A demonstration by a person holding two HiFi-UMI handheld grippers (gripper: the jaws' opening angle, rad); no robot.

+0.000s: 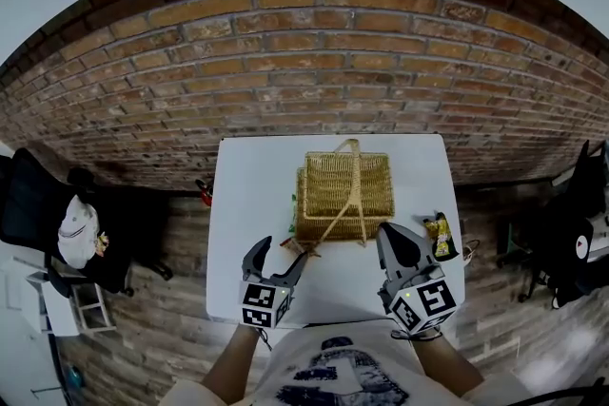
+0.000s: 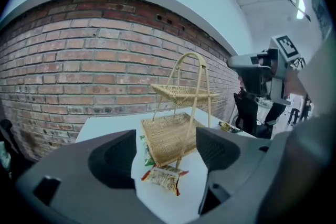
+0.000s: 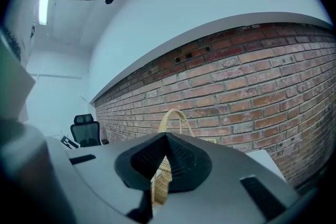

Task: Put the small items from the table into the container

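A wicker basket [image 1: 344,195] with a tall loop handle stands in the middle of the white table [image 1: 247,204]. Its flat lid [image 2: 181,93] is lifted level above the body. My right gripper [image 1: 385,233] is at the basket's front right corner, shut on the lid's wicker edge [image 3: 160,181]. My left gripper [image 1: 283,254] is open just above the tabletop, and a red and white snack packet [image 2: 161,178] lies between its jaws, untouched. A green packet [image 2: 147,152] sticks out from under the basket's left side. A yellow packet [image 1: 442,238] lies near the table's right edge.
A brick wall [image 1: 314,62] runs behind the table. A black office chair [image 1: 38,204] holding a white cap stands at the left. Another dark chair [image 1: 571,223] stands at the right. A small red thing [image 1: 203,193] lies on the floor by the table's left edge.
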